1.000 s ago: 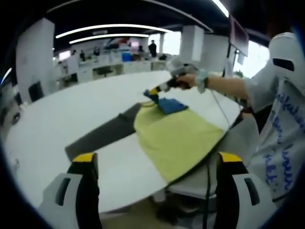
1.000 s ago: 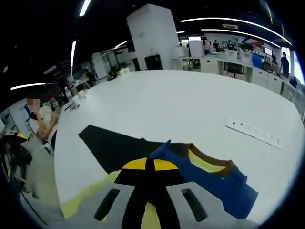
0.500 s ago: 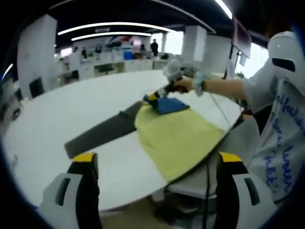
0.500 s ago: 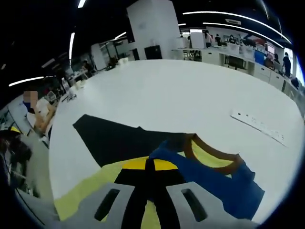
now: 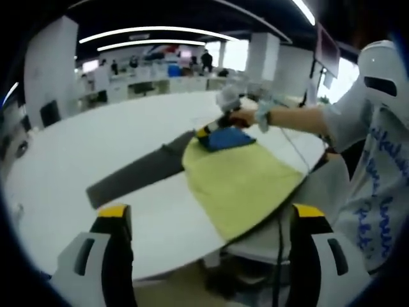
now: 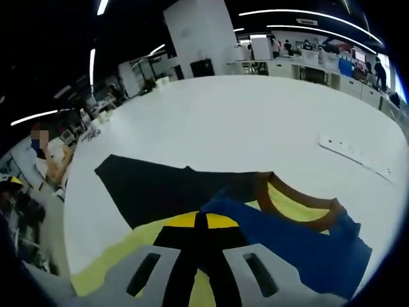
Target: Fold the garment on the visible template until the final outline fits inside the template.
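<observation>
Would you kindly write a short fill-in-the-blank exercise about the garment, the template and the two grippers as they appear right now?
1. The right gripper has its jaws shut on the ____ sleeve of the garment.
2. The body of the garment is ____ in colour.
3. The dark template lies flat on a ____ table.
4. The left gripper hangs off the table with its jaws ____.

Missing words: blue; yellow; white; open
</observation>
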`<state>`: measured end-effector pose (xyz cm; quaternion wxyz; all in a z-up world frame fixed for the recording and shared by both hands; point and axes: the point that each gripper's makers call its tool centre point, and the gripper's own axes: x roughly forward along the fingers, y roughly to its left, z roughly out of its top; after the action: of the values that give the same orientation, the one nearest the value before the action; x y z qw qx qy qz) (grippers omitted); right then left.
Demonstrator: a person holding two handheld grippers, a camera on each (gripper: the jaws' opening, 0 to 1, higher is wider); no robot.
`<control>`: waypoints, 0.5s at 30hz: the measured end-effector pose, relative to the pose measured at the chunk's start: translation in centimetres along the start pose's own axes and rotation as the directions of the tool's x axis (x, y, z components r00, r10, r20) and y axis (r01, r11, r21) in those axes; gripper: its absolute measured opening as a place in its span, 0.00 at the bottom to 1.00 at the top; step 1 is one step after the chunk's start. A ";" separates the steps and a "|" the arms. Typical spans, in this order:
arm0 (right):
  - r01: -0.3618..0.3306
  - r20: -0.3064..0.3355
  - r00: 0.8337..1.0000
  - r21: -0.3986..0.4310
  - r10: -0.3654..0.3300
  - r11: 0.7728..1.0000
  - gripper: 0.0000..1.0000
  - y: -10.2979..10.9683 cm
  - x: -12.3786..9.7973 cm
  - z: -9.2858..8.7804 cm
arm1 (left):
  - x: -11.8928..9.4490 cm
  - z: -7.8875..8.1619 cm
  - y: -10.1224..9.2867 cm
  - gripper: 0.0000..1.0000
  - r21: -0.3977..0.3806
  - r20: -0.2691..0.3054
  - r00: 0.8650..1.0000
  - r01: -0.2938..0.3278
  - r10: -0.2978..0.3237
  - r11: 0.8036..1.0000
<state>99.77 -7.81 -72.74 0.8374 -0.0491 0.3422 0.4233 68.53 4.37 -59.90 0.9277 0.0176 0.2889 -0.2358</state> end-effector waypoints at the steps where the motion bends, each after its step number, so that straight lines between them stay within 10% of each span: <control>1: -0.001 -0.002 1.000 0.003 0.001 1.000 0.03 0.0 0.1 -0.1 | 0.0 0.0 0.0 0.99 -0.001 0.001 1.000 0.000 0.000 1.000; 15: -0.027 -0.005 1.000 0.008 0.027 1.000 0.05 0.8 1.2 -0.7 | 0.3 -0.7 0.3 0.98 -0.033 -0.012 1.000 -0.001 0.001 0.999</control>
<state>99.25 -6.73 -73.83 0.8311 -0.0419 0.3465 0.4330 68.51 4.68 -60.68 0.9262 0.0039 0.2981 -0.2306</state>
